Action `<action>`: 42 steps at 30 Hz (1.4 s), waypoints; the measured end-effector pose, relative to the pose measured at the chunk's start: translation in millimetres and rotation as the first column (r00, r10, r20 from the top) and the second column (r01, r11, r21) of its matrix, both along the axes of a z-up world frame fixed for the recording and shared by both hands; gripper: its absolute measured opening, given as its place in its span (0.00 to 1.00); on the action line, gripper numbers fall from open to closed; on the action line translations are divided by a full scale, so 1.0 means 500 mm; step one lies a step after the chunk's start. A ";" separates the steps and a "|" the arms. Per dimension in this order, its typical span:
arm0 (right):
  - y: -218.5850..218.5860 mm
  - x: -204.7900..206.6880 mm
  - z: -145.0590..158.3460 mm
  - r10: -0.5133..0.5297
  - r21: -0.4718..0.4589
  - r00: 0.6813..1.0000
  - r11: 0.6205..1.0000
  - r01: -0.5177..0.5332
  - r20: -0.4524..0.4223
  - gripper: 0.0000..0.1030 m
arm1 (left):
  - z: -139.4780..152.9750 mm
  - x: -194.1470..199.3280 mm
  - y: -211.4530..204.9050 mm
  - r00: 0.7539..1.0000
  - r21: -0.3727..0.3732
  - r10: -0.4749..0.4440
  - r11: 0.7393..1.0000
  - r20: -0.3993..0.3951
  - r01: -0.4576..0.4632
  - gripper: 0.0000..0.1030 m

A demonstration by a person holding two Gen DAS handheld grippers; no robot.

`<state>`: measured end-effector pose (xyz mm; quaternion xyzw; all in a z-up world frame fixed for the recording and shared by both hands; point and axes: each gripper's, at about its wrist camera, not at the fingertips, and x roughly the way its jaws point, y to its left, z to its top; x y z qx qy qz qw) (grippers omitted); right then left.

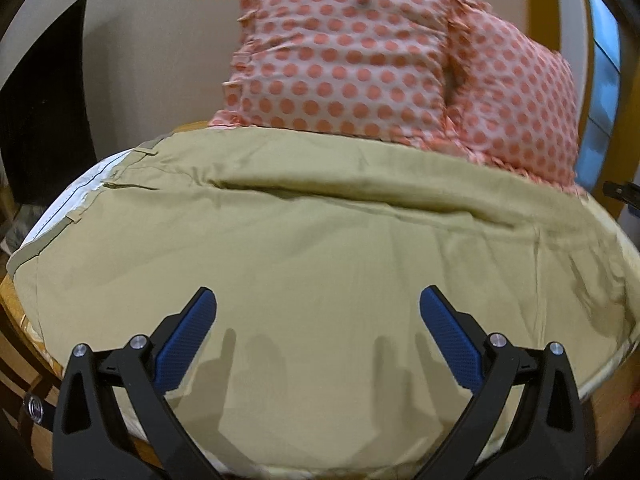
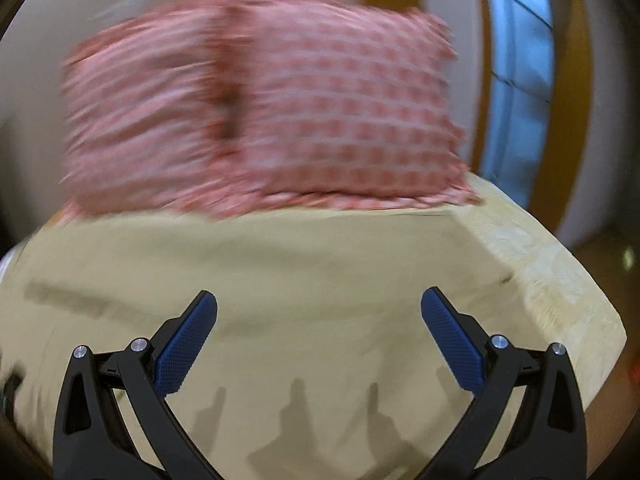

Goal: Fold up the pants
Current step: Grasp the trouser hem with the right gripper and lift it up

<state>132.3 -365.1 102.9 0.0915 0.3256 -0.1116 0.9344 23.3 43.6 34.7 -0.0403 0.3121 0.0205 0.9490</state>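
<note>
Apparently both tools (image 1: 318, 306) (image 2: 319, 306) wide, empty.

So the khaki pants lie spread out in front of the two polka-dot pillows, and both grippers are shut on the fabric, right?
Not quite. The khaki pants do lie spread in front of the polka-dot pillows, but the left gripper and right gripper are both open, holding nothing. Each wrist view shows its fingers spread apart above the cloth.

I see two pink polka-dot pillows (image 1: 344, 52) propped against the wall (image 1: 160, 60), a window (image 2: 516, 80) at right.
</note>
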 end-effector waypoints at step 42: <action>-0.279 -0.226 -0.218 -0.272 0.772 0.960 0.624 0.124 0.066 0.16 | 0.122 0.088 0.094 0.991 -0.075 0.007 0.997 0.131 0.003 0.98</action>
